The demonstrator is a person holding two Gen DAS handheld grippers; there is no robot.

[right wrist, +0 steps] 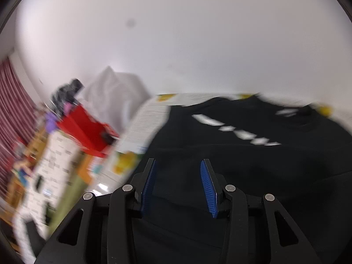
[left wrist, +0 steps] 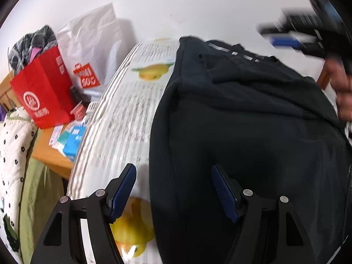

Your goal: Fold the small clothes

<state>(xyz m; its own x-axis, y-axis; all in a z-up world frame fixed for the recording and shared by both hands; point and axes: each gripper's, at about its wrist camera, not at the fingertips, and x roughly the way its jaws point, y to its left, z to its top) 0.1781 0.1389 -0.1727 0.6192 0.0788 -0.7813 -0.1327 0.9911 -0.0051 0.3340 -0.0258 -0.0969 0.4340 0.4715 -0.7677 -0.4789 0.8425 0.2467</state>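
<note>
Left gripper [left wrist: 173, 191] gapes wide, empty, straddling the black shirt's [left wrist: 253, 121] edge below it. Right gripper [right wrist: 178, 184] part-open, empty over the shirt. Risk: pinching several layers, fold bunches.

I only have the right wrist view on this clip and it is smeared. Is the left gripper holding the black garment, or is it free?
Observer: Free. The left gripper stands open, its fingers apart with nothing pinched; one is over the printed sheet, the other over the black garment.
Operator: What is that red blur at my left?
Observer: A red paper bag with a white round logo, standing beside a white plastic bag.
Operator: Anything in the red bag?
Observer: Grey checked cloth sticks out of its top.
Operator: Does the right gripper show in the other view?
Observer: Yes, blurred at the upper right, above the garment's far edge, with a hand below it.
</note>
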